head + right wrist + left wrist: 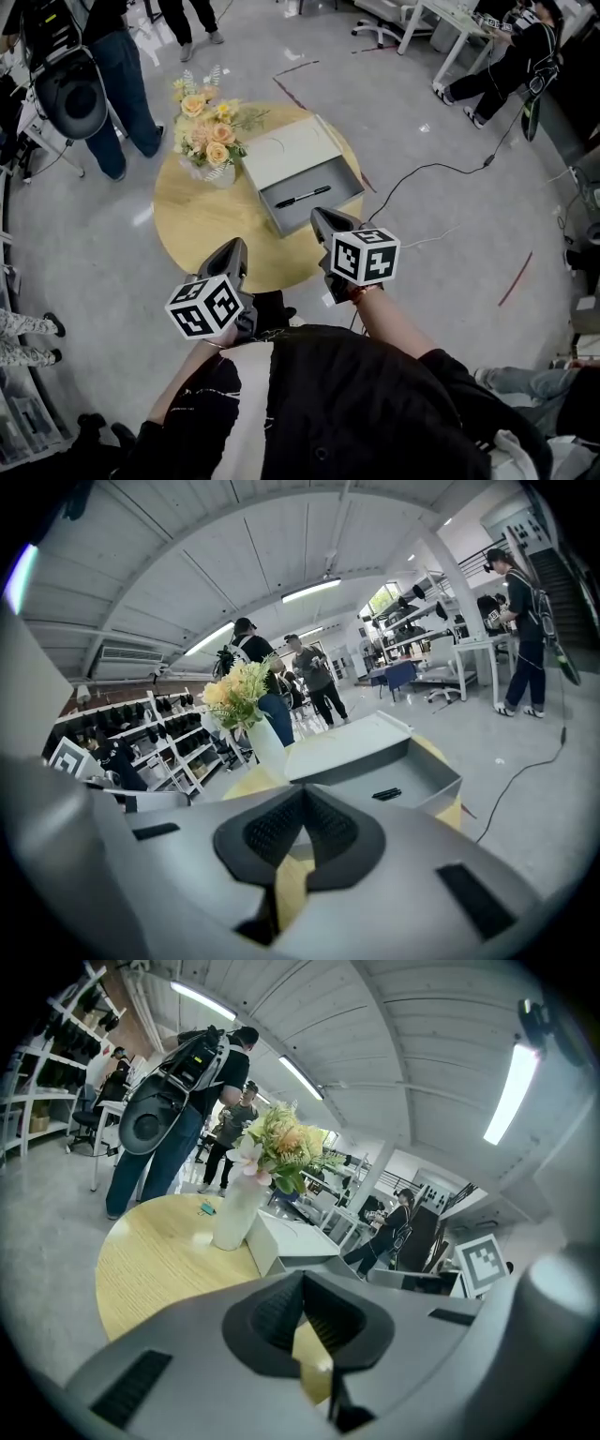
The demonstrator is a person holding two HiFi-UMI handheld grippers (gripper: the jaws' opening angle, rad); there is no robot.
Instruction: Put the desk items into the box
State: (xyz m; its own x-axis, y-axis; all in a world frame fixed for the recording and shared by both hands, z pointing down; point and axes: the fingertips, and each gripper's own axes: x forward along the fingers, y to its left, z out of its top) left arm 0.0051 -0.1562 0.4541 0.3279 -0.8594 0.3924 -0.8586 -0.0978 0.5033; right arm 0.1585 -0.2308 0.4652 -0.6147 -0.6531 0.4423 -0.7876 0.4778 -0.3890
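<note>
Handling, judged: the pen (pixel 302 197) is light, stiff, slim and smooth, so it is likely to roll or twist in a pinch. If it needs moving, take it at mid-barrel with the jaws set across its length. It is not fragile. A small teal thing (pixel 208 1208) should also be light, but it is too small to tell its make or where to grip it. Looks: the pen is black and thin. It lies slantwise on the floor of the grey box (pixel 291 214), whose lid (pixel 286 150) is folded open behind it. Position: the box is just ahead of the right tongs (pixel 321 217) and ahead and to the right of the left tongs (pixel 234 246). The teal thing lies well ahead of the left tongs, on the far part of the round wooden table (pixel 197 225), just left of the white vase (pixel 234 1213) of flowers. Tongs: both pairs are pressed together with nothing between the pads, and both hover over the table's near edge. Judgement: with the pen boxed, the teal thing looks like the one item left.
</note>
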